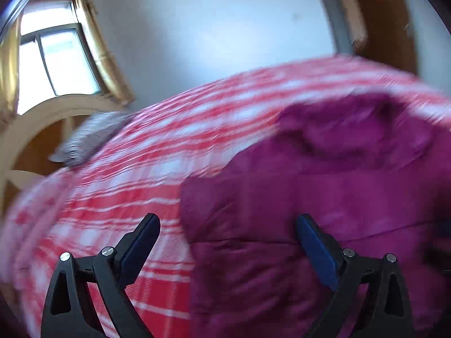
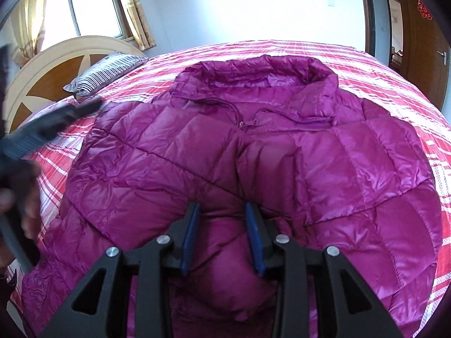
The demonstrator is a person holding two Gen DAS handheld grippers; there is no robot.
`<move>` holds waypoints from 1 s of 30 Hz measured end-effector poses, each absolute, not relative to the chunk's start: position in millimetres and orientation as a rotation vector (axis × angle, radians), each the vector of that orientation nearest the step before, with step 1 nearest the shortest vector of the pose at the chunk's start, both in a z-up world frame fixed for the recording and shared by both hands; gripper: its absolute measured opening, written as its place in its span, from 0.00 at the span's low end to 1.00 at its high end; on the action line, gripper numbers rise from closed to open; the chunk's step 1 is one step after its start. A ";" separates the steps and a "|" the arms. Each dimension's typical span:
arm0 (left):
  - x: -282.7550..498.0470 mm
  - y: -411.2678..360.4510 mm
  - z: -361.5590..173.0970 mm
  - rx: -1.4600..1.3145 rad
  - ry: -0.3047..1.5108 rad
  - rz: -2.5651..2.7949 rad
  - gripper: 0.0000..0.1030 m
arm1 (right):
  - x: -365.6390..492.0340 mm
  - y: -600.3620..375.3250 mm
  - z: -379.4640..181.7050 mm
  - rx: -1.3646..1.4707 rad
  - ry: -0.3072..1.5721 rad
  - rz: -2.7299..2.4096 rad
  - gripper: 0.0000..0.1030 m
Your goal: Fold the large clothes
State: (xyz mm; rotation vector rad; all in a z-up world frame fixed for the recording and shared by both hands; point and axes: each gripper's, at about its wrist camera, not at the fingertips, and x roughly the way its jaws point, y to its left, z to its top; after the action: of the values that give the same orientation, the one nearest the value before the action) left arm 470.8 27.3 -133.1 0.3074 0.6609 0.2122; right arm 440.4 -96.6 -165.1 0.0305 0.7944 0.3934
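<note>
Jacket (image 2: 253, 152) lies spread on the bed (image 2: 366, 64); right claw (image 2: 222, 211) pinches a puffy fold — slick fabric may slip. Left claw (image 1: 228, 225) gapes wide, empty.

From my right gripper (image 2: 222, 214) the puffy magenta quilted jacket (image 2: 282, 155) fills the middle of the red-and-white plaid bedspread (image 2: 389, 84). Bare plaid on both sides gives me passage. A striped pillow (image 2: 107, 70) and curved wooden headboard (image 2: 42, 73) close the far left.
</note>
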 end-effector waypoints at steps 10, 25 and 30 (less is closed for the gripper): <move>460.9 108.6 -136.6 -0.133 0.687 0.147 0.97 | 438.7 -79.8 -165.8 -0.057 0.800 0.383 0.55; 495.5 96.3 -160.5 0.196 0.788 0.413 0.98 | 435.9 -80.1 -164.3 -0.043 0.783 0.389 0.57; 499.6 96.1 -168.1 0.233 0.807 0.441 0.99 | 435.8 -81.8 -165.0 -0.043 0.784 0.391 0.57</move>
State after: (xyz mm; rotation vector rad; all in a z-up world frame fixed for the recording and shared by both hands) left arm 499.6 96.1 -168.1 0.2329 0.8075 0.4406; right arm 435.8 -81.8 -165.0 -0.0433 0.7836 0.3911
